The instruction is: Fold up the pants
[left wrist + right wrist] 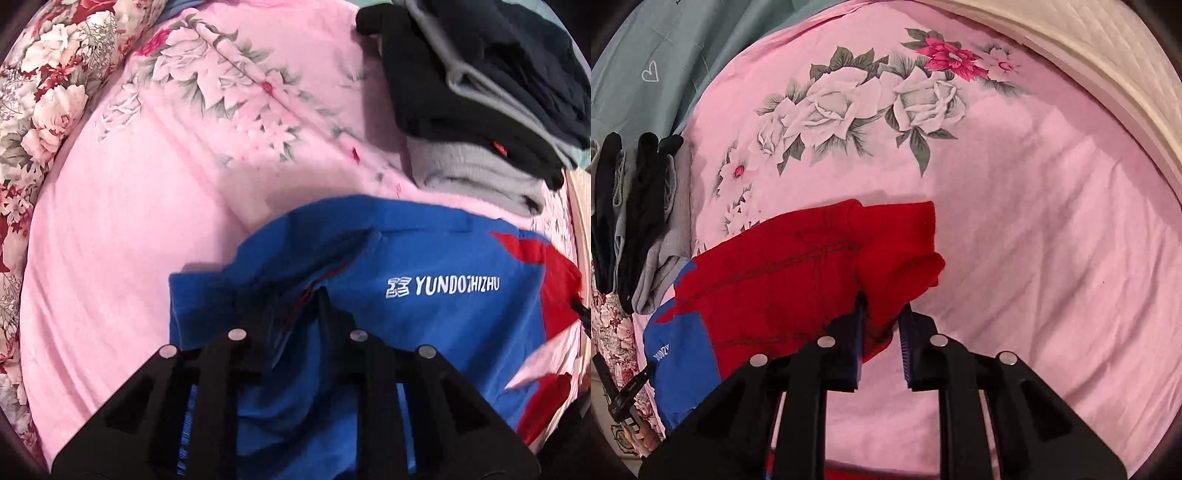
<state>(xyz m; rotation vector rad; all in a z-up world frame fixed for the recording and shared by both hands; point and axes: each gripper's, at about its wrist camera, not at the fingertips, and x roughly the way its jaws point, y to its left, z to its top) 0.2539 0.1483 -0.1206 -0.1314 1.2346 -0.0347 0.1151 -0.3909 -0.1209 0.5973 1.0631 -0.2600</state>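
The pants, smooth blue cloth with red panels, carry white lettering "YUNDOZHIZHU" beside a small logo and lie low in both frames on a pink flowered bed sheet. The left hand-held gripper pinches a blue fold; the right hand-held gripper clamps a red edge. Folded dark and grey clothes are stacked at upper right.
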